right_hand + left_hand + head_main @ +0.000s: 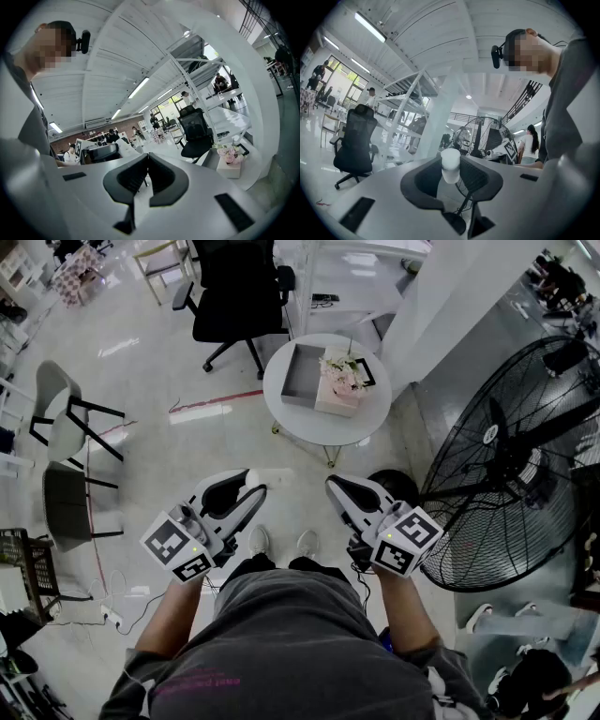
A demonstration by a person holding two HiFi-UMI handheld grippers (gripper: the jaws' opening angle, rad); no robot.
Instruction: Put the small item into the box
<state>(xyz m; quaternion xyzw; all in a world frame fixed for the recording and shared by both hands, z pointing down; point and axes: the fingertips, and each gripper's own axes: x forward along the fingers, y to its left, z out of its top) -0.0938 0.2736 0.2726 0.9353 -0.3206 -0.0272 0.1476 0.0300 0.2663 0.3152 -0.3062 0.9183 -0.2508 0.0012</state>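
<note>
- Head view, upper left: grey chairs (pixel 66 427) on a glossy pale floor (pixel 159 381).
- Upper centre: round white table (pixel 375 418) bears an open grey box (pixel 298 379).
- Right: big black fan (pixel 506 465).
- Lower left: left gripper (pixel 451 161) clamps the small white item (pixel 450 165), well apart from the box.
- Lower right: right gripper (pixel 146 157) has its jaws together with nothing between them.
- Only the gripper views show the ceiling lights (pixel 370 27).

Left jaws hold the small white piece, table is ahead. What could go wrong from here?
1. The small white cylinder sits only at the jaw tips of the left gripper, so it may slip on the way.
2. The open grey box on the round white table sits right beside a pink flower box; a loose drop could land in the flowers.
3. The big black floor fan stands close on the right.
</note>
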